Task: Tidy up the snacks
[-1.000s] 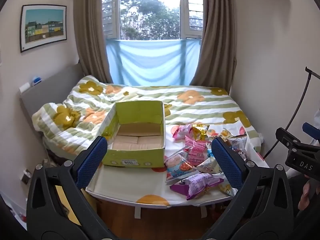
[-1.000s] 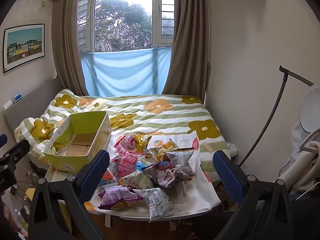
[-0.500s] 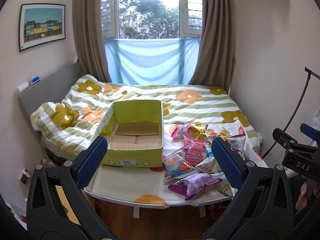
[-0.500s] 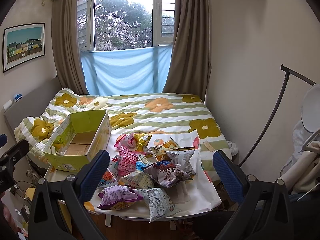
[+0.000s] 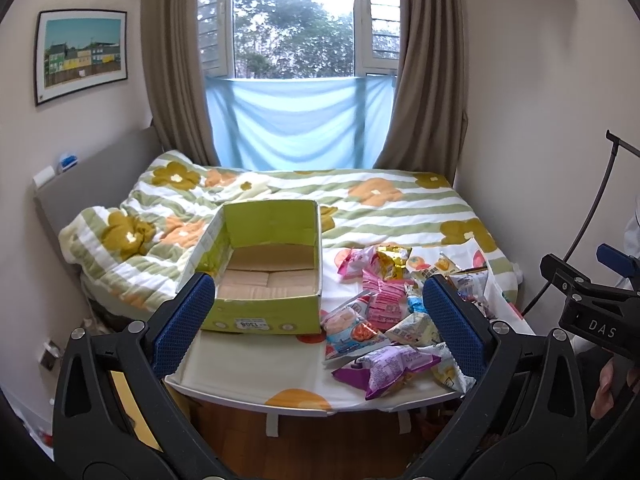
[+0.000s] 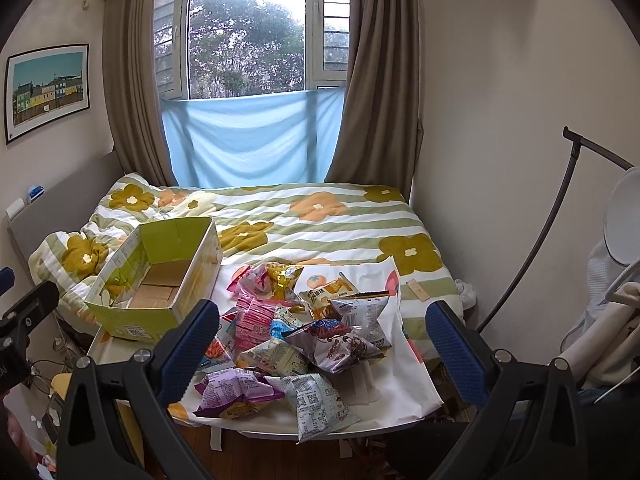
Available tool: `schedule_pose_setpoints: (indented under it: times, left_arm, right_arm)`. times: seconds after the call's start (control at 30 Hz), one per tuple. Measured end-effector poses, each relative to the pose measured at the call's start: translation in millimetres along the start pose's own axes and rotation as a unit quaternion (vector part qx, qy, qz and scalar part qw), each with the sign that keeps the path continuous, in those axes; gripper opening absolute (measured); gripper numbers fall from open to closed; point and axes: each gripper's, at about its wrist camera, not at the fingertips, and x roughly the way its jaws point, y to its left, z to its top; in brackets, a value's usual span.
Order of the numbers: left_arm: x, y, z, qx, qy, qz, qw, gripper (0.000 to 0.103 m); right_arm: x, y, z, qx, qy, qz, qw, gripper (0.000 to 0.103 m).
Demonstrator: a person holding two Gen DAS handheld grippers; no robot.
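An empty green cardboard box stands open on the left of a small white table. A heap of snack packets covers the table's right half, with a purple packet nearest the front edge. My left gripper is open and held back from the table, with the box's front right corner and the heap's left part between its fingers in the view. My right gripper is open too, in front of the heap, holding nothing.
A bed with a flowered striped quilt lies right behind the table. Walls close in on both sides. A black curved lamp stand and a white chair stand at the right. Wood floor shows below the table.
Both grippers have drifted slightly, so the table and box sit a little lower and nearer in the left view. Neither gripper has changed its opening.
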Motion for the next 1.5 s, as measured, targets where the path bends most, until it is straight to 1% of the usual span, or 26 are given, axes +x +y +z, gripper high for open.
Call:
schedule_pose_setpoints:
  times: [1.2, 1.5]
  left_arm:
    - [0.6, -1.9, -2.9, -0.001, 0.004, -0.002, 1.0000, 0.103]
    - [5.8, -2.2, -6.2, 0.001, 0.009, -0.006, 0.9999, 0.103]
  right_arm:
    - [0.2, -4.9, 0.6, 0.003, 0.003, -0.002, 1.000, 0.103]
    - [1.6, -5.7, 0.1, 0.005, 0.007, -0.003, 1.000, 0.103]
